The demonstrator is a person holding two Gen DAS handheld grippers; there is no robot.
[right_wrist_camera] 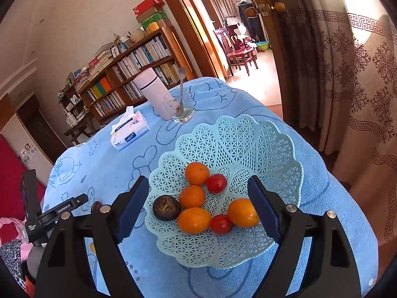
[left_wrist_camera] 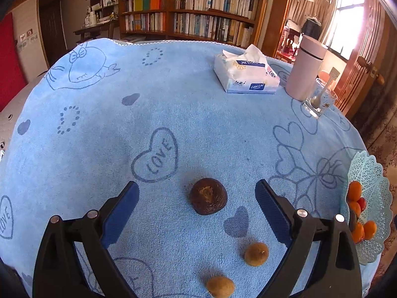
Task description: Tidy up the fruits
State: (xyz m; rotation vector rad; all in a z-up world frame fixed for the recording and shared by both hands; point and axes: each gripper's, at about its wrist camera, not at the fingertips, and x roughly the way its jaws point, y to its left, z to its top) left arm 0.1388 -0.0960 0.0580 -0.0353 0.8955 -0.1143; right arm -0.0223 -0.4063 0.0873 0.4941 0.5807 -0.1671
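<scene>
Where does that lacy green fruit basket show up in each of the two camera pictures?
Left wrist view: the basket is cut off at the right edge, only part of it showing.
Right wrist view: the basket fills the centre, seen whole, straight ahead of the open right gripper.
Shared landmark: the tissue pack on the blue cloth.

- A dark brown round fruit (left_wrist_camera: 208, 196) sits on the blue towel, dimple side up.
- Two small tan fruits (left_wrist_camera: 256, 254) (left_wrist_camera: 220, 286) lie near it, apart.
- The light green basket (right_wrist_camera: 248, 144) holds four orange fruits (right_wrist_camera: 194, 219), two red tomatoes (right_wrist_camera: 216, 183) and one dark brown fruit (right_wrist_camera: 166, 208).
</scene>
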